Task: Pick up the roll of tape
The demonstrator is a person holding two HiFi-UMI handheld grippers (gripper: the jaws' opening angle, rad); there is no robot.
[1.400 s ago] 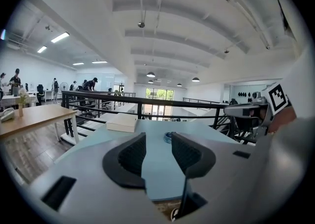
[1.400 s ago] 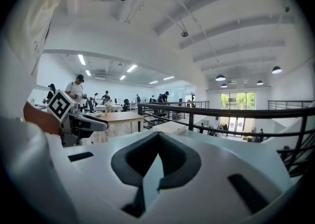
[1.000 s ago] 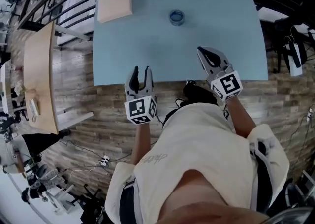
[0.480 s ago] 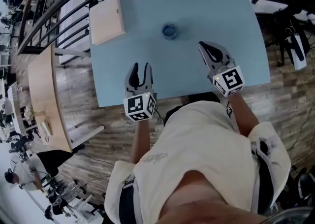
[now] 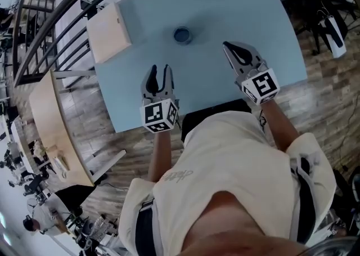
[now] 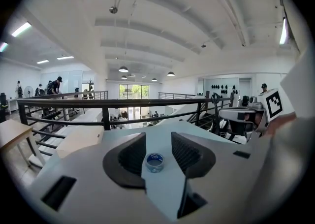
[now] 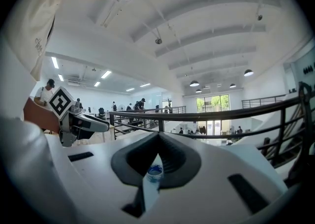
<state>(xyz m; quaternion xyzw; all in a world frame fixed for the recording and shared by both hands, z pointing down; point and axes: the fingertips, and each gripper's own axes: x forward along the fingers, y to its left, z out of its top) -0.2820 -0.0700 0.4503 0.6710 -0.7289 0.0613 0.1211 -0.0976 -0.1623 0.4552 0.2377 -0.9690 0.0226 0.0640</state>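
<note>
**Small, light tape roll lies untouched mid-table, ahead of both grippers**

Your left gripper (image 5: 159, 71) hovers over the near edge of the table, its jaws apart with nothing between them. Its own view frames the roll of tape (image 5: 182, 35) in that gap, but the roll is well ahead of the tips, not inside them.

The roll lies flat on its side, hole upward, around the middle of the table and clear of everything else. It looks small, blue and light, probably a stiff ring that won't crush. Its smooth outer face may slide on the tabletop if you nudge it. Take it across the outside, one jaw on each side of the ring, or put one jaw down the hole and pinch the wall.

Your right gripper (image 5: 227, 46) is held out to the right of the roll. Its jaws meet at the tips and hold nothing.

The table (image 5: 242, 7) is a plain pale-blue top, flat and even. A light wooden box (image 5: 107, 31) sits at its far left corner, well away from the roll. A dark railing (image 5: 56, 24) runs past the left side, and the floor (image 5: 315, 86) is wood plank.
</note>
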